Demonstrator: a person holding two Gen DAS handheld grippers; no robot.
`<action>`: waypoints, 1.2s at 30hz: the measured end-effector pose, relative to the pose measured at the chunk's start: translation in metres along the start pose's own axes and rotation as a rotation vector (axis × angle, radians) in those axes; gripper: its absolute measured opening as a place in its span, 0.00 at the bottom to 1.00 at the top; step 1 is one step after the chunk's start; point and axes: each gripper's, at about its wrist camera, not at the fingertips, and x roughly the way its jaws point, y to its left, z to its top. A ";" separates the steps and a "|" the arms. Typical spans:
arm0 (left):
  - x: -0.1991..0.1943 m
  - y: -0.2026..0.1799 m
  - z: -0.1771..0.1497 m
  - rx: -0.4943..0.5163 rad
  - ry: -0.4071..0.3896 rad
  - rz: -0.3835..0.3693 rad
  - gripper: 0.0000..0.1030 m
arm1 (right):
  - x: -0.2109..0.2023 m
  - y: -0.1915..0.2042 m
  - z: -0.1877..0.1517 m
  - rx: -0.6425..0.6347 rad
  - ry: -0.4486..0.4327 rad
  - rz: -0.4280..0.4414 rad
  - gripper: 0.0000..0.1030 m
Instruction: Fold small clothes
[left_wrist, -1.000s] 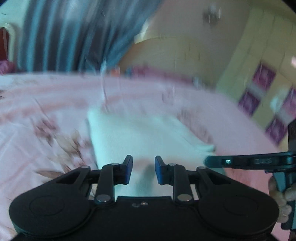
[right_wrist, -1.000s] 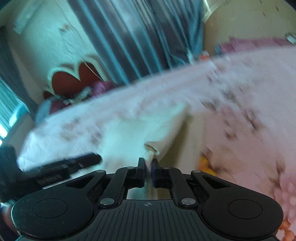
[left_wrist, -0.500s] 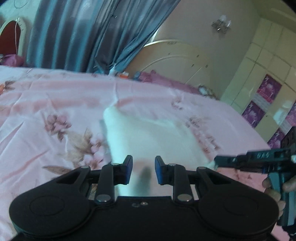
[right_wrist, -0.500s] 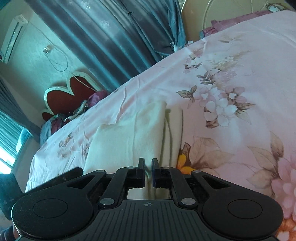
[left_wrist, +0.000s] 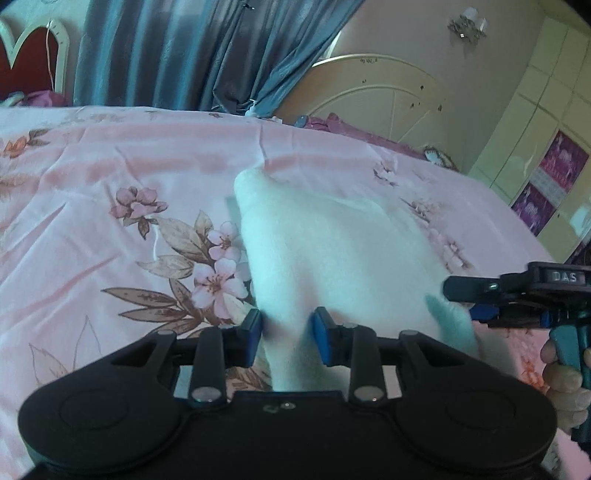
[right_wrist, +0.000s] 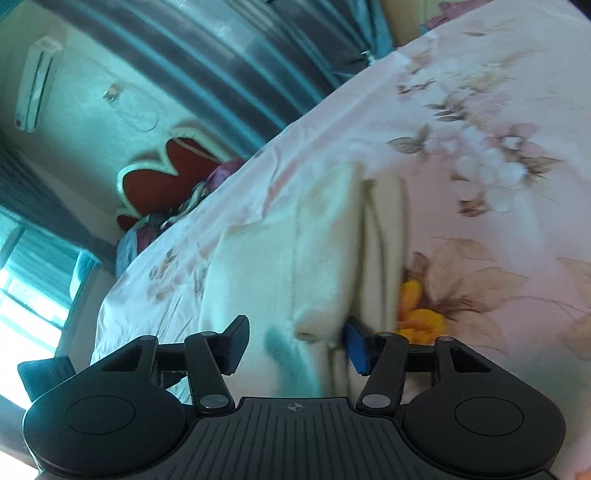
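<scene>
A white folded cloth (left_wrist: 332, 251) lies on the pink flowered bedsheet (left_wrist: 110, 177). My left gripper (left_wrist: 287, 341) is open, with the cloth's near left edge between its blue pads, not pinched. In the right wrist view the same cloth (right_wrist: 266, 266) lies folded in layers, and my right gripper (right_wrist: 295, 343) is open wide over its near corner. The right gripper also shows in the left wrist view (left_wrist: 476, 301) at the cloth's near right corner.
A cream headboard (left_wrist: 369, 92) and blue curtains (left_wrist: 184, 51) stand beyond the bed. A cream wardrobe with purple panels (left_wrist: 554, 166) is at the right. A red heart-shaped chair back (right_wrist: 162, 173) and a window (right_wrist: 26, 280) are at the left.
My right gripper has opened and let go of the cloth's corner. The cloth now lies folded flat on the bed. My left gripper stayed open and moved closer to the cloth.
</scene>
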 end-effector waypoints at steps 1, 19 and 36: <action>0.001 -0.001 0.001 0.006 0.002 0.004 0.30 | 0.007 0.001 0.000 -0.014 0.022 -0.017 0.42; 0.006 -0.049 0.020 0.265 0.077 0.023 0.29 | -0.011 0.001 -0.004 -0.087 0.025 -0.089 0.16; 0.056 -0.025 0.069 0.112 0.066 -0.062 0.30 | 0.027 0.010 0.039 -0.313 0.013 -0.365 0.17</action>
